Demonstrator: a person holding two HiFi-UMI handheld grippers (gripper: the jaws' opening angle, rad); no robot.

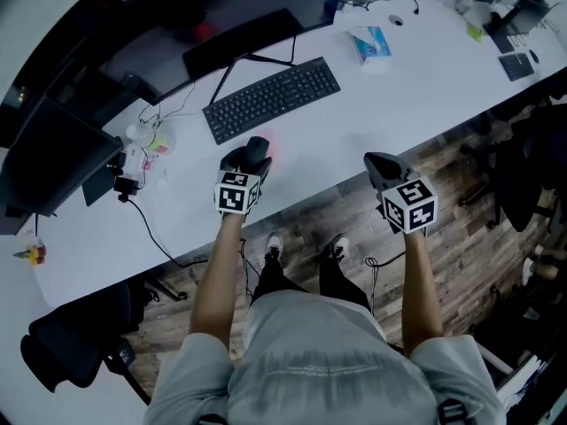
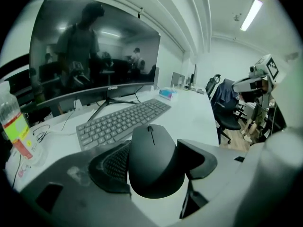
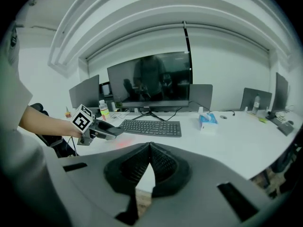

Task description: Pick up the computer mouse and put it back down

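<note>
**Mouse gripped and apparently lifted; set-down not yet done**

The computer mouse is seen low in the centre of the left gripper view, clamped between the two jaws of the left gripper. The dark pads are pressed against its two sides, and its scroll wheel is turned away toward the keyboard. In the head view the mouse is found left of centre, just below the keyboard's near edge, over the white desk.

Left of centre in the right gripper view a faint red glow is cast on the desk just beneath the held mouse. From this the mouse is judged to be raised clear of the surface rather than resting on it, though the gap itself cannot be made out in any view.

The right gripper is held at the desk's near edge, right of centre in the head view and well apart from the mouse. Its jaws are closed together at the tips, with nothing between them.

The first half of the task, the grasp and the lift, is therefore taken as done. What is left is the second half: the mouse is to be lowered to the desk and the jaws opened. A level descent is advised, so that the mouse is set flat and not tipped against the keyboard.
</note>
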